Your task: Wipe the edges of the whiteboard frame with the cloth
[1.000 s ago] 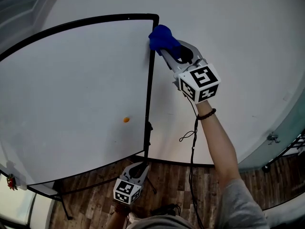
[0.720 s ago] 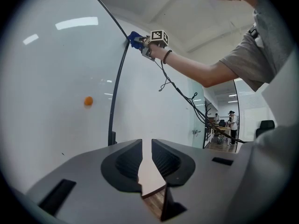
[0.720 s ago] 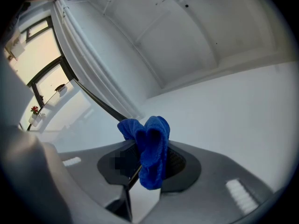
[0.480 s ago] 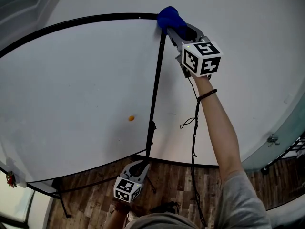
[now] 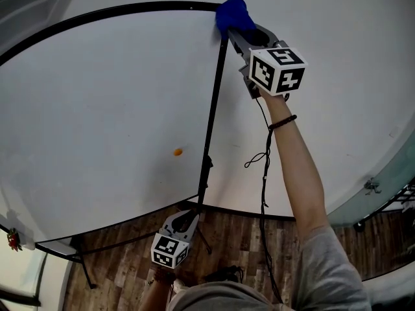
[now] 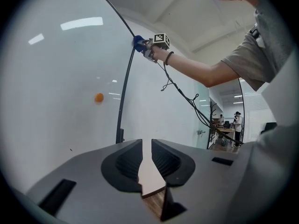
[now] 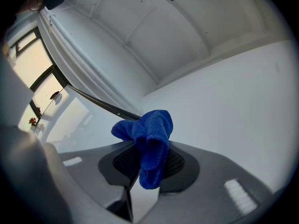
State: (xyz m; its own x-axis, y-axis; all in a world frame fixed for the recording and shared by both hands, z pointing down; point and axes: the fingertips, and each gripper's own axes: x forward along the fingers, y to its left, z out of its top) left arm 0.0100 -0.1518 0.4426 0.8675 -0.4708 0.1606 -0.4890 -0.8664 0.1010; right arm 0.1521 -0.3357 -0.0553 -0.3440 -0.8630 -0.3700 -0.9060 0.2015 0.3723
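Observation:
The whiteboard's black frame (image 5: pixel 211 122) runs up the right edge to the top right corner. A blue cloth (image 5: pixel 233 15) is pressed against that corner, and my right gripper (image 5: pixel 232 30) is shut on it, arm stretched high. In the right gripper view the cloth (image 7: pixel 149 143) bunches between the jaws of the right gripper (image 7: pixel 147 164), with the frame's top bar (image 7: pixel 98 104) just beyond it. My left gripper (image 5: pixel 187 218) hangs low below the board's bottom right corner. In its own view the left gripper (image 6: pixel 146 148) is shut and holds nothing, while the cloth (image 6: pixel 138 43) shows far up.
A small orange magnet (image 5: pixel 177 152) sits on the board face. A black cable (image 5: pixel 262 167) dangles from my right arm along the white wall. The board's stand legs (image 5: pixel 84 264) rest on the wooden floor. A glass partition (image 5: pixel 389 193) stands at the right.
My right gripper has carried the cloth up the right frame edge to the top right corner. The left gripper has dropped slightly.

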